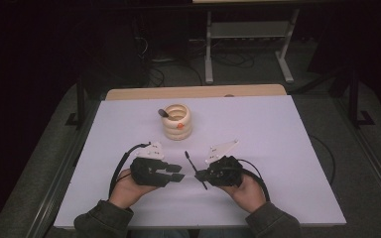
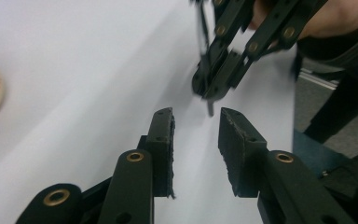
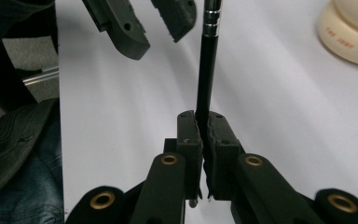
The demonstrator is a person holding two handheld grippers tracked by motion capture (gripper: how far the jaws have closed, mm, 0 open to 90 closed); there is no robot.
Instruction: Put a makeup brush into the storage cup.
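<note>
A thin black brush (image 1: 194,168) with a silver ferrule (image 3: 211,28) is pinched in my right gripper (image 3: 204,116), whose jaws are shut on its handle above the white table (image 1: 278,148). My left gripper (image 1: 177,172) faces it from the left, close by; its jaws stand open (image 2: 196,116) with nothing between them. In the left gripper view the right gripper (image 2: 212,86) hangs just ahead with the brush shaft in it. A cream ringed holder (image 1: 177,121) stands farther back at the table's middle, with another dark brush (image 1: 163,113) in it.
A wooden strip (image 1: 193,92) runs along the table's far edge. Behind it stand a metal frame (image 1: 248,44) and cables on a dark floor. Bare white surface lies to the left and right of both hands. The holder's base (image 3: 349,32) is at the upper right in the right gripper view.
</note>
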